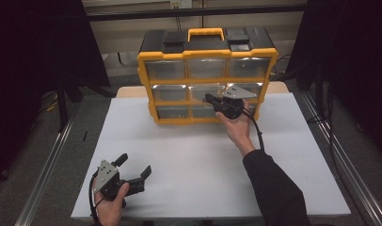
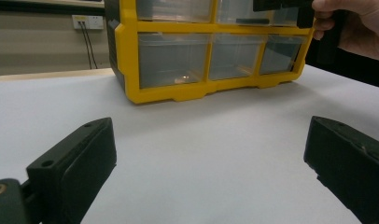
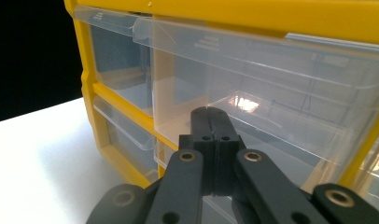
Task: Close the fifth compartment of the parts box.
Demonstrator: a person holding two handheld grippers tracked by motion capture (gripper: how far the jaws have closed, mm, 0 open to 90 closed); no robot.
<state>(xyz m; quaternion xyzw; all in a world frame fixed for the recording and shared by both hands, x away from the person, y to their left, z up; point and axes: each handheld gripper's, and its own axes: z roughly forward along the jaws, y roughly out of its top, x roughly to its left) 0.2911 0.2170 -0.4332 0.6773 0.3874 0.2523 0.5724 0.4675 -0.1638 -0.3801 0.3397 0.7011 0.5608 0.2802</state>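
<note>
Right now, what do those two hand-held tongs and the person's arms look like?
Both are black two-jaw tools. The left tongs carry a grey three-cornered plate with small holes, and so do the right tongs. A black cable trails from the right one. The right arm wears a black sleeve.

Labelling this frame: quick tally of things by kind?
Yellow organizer cabinet: 1
Clear drawers in it: 9
Handheld grippers: 2, the left gripper with fingers apart, the right gripper with fingers together at the middle row
White table: 1
Total: 13
</note>
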